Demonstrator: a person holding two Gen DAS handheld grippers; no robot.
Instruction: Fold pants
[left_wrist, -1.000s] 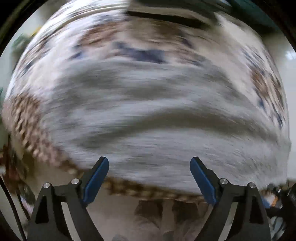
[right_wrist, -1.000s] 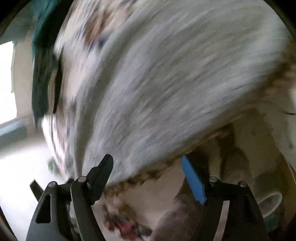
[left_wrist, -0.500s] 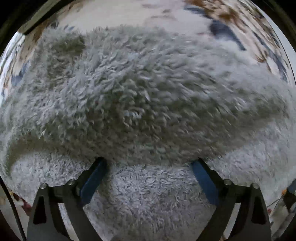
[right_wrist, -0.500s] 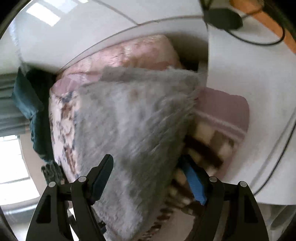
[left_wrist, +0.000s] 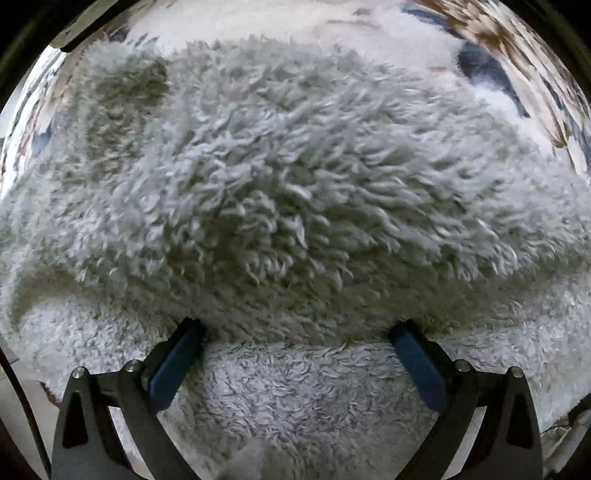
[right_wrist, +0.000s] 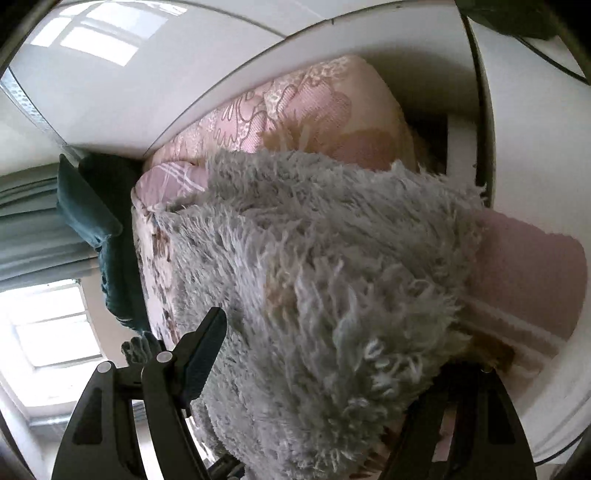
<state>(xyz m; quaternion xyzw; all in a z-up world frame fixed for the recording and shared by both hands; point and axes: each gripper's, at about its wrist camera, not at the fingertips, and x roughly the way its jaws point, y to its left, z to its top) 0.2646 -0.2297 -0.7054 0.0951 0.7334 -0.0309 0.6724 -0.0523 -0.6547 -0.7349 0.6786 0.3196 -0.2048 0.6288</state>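
Pants (left_wrist: 295, 192) lie doubled on the bed (right_wrist: 295, 107), one fold done. Left gripper (left_wrist: 295, 332) stands wide, holding nothing; right gripper (right_wrist: 325, 369) half-wide around fleece, grip unclear.

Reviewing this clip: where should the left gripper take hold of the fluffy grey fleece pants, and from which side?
Probably the thick folded edge of the fluffy grey fleece pants, which bulges between the open left gripper fingers. Come from above, one finger on each side of the fold: the garment lies flat elsewhere, so this raised ridge looks the easiest to pinch.

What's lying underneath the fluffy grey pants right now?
Under the grey pants, a floral patterned bedcover shows around the edges; whatever lies directly beneath the fleece is covered.
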